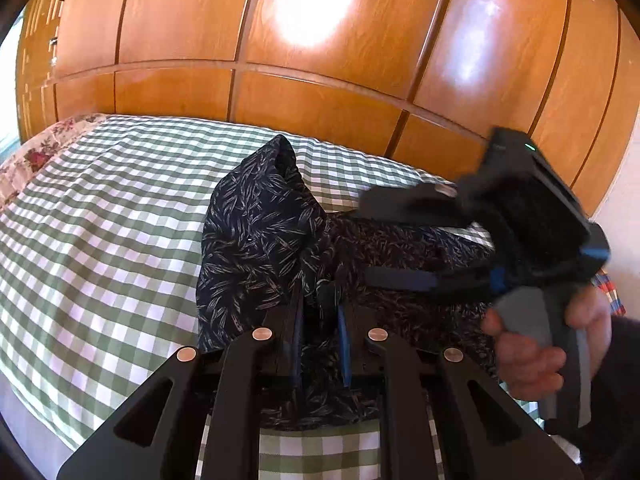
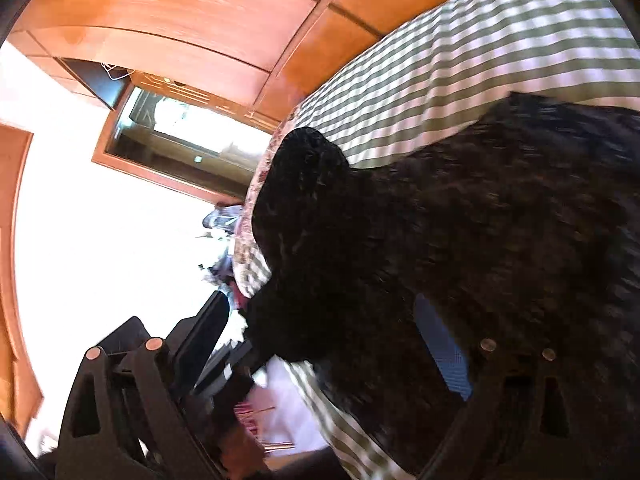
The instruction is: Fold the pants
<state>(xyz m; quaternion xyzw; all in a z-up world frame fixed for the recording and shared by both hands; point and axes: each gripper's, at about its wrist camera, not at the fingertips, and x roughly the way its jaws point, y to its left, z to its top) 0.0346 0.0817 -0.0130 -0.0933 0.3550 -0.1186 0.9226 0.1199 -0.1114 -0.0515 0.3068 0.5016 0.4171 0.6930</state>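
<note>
- Pants [image 1: 260, 232] of dark fabric with a pale leaf print lay bunched on a green-and-white checked bedspread [image 1: 100, 220], which covered a bed standing against a wooden panelled wardrobe [image 1: 320, 20].
- Left gripper [image 1: 318, 312] was clenched on the pants: its two black fingers [image 1: 294, 320] stood close together with a fold of the printed cloth pinched between them.
- From that pinch the fabric rose in a loose peak beyond the fingertips and draped down to the left of them.
- More of the pants spread flat on the bedspread to the right of the left fingers, running under the other tool.
- Right gripper [image 1: 396, 240] was released, with its jaws spread wide apart and nothing between them; it was blurred in the left wrist view.
- Its two fingers hovered over the flat part of the pants, one above the other in that view, and I could not tell whether they touched the cloth.
- A hand [image 1: 532, 344] gripped the grey handle of the right gripper at the right edge.
- In the right wrist view the pants [image 2: 460, 240] filled the space ahead of the spread fingers, and that whole view was smeared.
- A floral quilt edge [image 1: 36, 156] showed at the far left corner of the bed.
</note>
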